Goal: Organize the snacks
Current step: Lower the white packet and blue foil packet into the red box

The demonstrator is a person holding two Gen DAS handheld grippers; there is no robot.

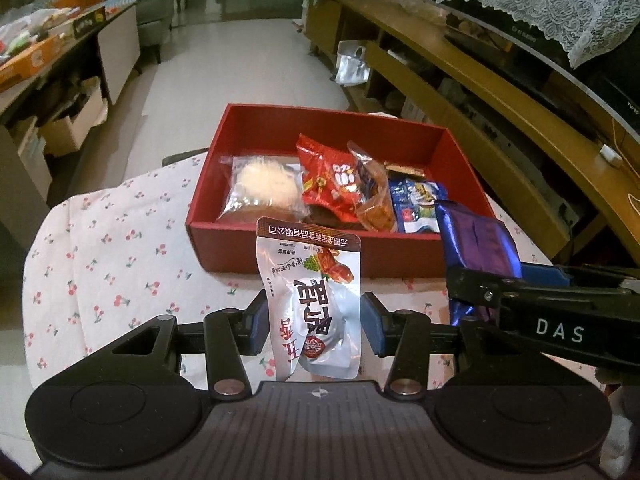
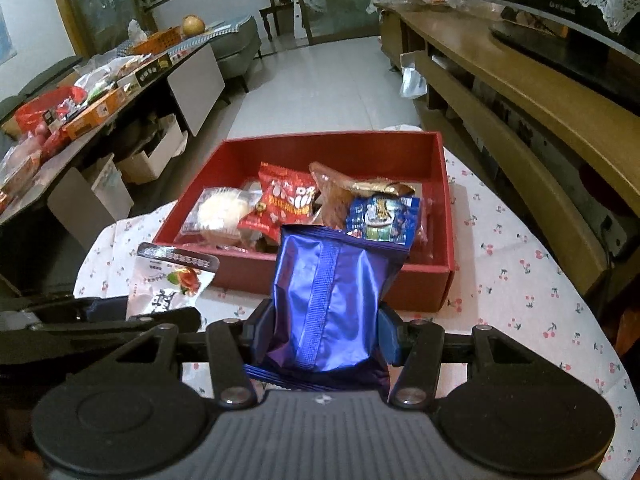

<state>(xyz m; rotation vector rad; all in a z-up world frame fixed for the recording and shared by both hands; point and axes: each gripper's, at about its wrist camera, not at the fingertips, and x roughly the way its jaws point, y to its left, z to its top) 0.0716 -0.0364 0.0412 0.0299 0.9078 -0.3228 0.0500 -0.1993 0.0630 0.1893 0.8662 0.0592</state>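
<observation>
My left gripper [image 1: 314,326] is shut on a white snack packet [image 1: 310,304] with red print, held upright just in front of the red box [image 1: 276,244]. My right gripper [image 2: 326,330] is shut on a shiny blue-purple packet [image 2: 328,300], also before the box's near wall [image 2: 416,284]. Each view shows the other gripper's packet: the blue-purple packet [image 1: 478,246] at the right, the white packet [image 2: 172,280] at the left. Inside the box lie several snacks: a clear-wrapped pastry [image 1: 260,190], a red packet [image 1: 330,184], a brown one and a blue one [image 2: 380,214].
The box stands on a round table with a cherry-print cloth [image 1: 112,248]. A cluttered low table [image 2: 100,92] with boxes and a fruit runs along the left. A wooden TV bench [image 2: 520,92] with a lace-covered screen lines the right. Tiled floor lies beyond.
</observation>
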